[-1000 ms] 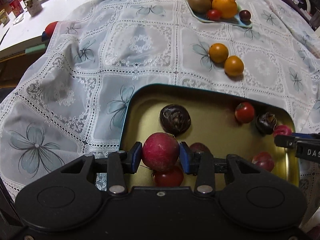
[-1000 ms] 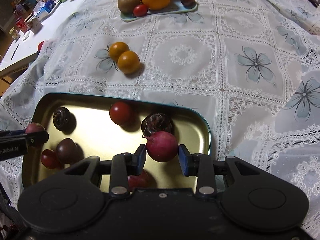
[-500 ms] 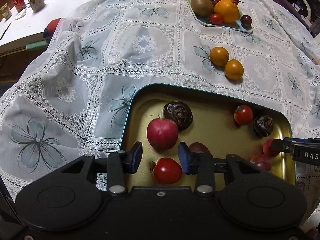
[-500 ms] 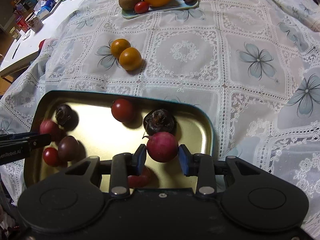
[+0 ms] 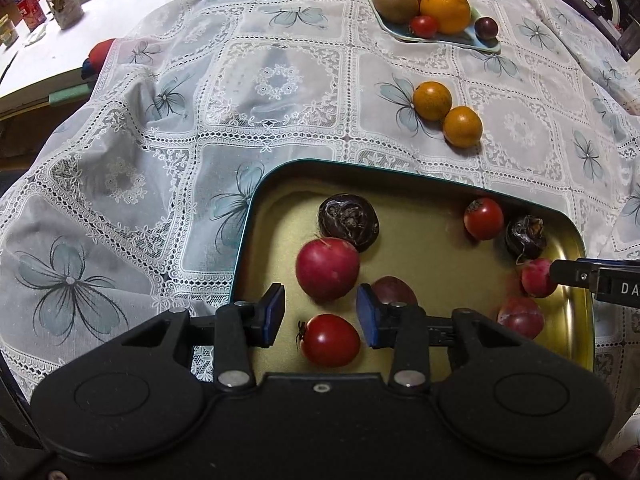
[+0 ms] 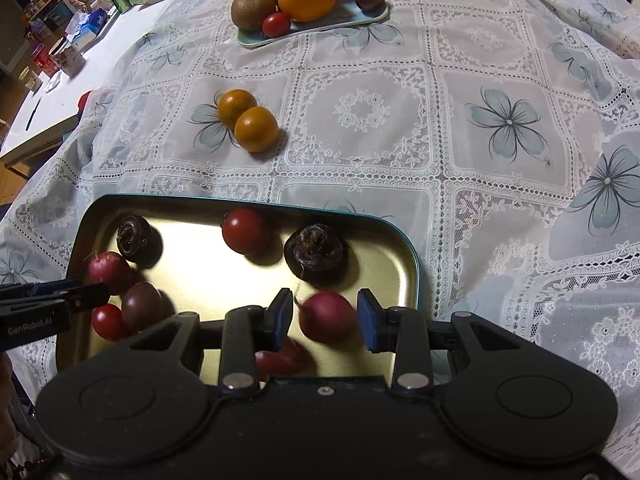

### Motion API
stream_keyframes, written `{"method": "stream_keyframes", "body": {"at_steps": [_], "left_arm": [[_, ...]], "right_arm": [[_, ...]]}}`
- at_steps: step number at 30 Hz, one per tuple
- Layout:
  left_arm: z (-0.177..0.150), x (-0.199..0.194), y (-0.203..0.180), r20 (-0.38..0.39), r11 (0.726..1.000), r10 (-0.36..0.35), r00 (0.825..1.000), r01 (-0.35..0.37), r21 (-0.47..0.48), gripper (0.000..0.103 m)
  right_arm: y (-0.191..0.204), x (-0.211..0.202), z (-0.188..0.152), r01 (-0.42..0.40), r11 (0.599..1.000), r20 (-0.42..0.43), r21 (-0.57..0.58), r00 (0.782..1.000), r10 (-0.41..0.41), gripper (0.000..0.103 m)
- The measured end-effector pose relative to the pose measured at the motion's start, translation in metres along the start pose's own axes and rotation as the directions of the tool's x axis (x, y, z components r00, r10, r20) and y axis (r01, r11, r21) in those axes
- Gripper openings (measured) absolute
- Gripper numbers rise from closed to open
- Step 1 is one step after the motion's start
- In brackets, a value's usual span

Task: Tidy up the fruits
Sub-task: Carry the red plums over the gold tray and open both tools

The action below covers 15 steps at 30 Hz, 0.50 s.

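Note:
A gold tray with a teal rim (image 5: 256,216) (image 6: 412,264) holds several small fruits. My left gripper (image 5: 320,316) hangs open over its near left corner. A red radish (image 5: 327,268) lies just beyond its pads, against a dark wrinkled fruit (image 5: 348,220). A tomato (image 5: 330,340) sits under the gap. My right gripper (image 6: 324,316) is shut on a smaller red radish (image 6: 326,318), which looks blurred, above the tray's near right part. In the left wrist view that gripper's fingers (image 5: 568,274) show at the tray's right side, beside the same radish (image 5: 538,278).
Two small oranges (image 5: 432,100) (image 5: 462,126) lie on the lace tablecloth beyond the tray. A pale plate (image 6: 256,40) at the back carries a kiwi, an orange, an apple, tomatoes and a dark plum. A cluttered white table (image 5: 60,40) stands at the far left.
The left gripper let go of its red radish, which dropped into the tray and came to rest against the dark wrinkled fruit. The right gripper's radish sits slightly lower between the pads.

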<state>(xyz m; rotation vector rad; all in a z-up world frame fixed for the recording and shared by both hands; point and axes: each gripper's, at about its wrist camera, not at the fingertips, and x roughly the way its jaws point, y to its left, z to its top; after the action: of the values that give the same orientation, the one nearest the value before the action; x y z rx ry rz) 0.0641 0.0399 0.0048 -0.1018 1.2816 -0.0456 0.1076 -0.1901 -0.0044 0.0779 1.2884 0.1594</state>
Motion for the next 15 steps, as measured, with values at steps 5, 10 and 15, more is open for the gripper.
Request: {"method": "stream_keyframes", "body": {"at_steps": [5,10,15], "left_arm": [[-0.0001,0.0019,-0.0009,-0.009,1.000,0.001,1.000,-0.001,-0.001,0.047],[-0.0006,0.0037,-0.0023,-0.012,1.000,0.012,1.000,-0.012,-0.001,0.047],[-0.0005,0.0053,-0.0029,-0.015,1.000,0.026,1.000,-0.026,0.000,0.047]], "right_arm": [[-0.0010,0.0010,0.0004,-0.003,1.000,-0.006,0.001,1.000,0.003,0.036],[-0.0016,0.0017,0.0008,-0.005,1.000,-0.010,0.002,1.000,0.005,0.037],[-0.0021,0.0020,0.0010,-0.007,1.000,-0.011,0.003,1.000,0.007,0.037]]}}
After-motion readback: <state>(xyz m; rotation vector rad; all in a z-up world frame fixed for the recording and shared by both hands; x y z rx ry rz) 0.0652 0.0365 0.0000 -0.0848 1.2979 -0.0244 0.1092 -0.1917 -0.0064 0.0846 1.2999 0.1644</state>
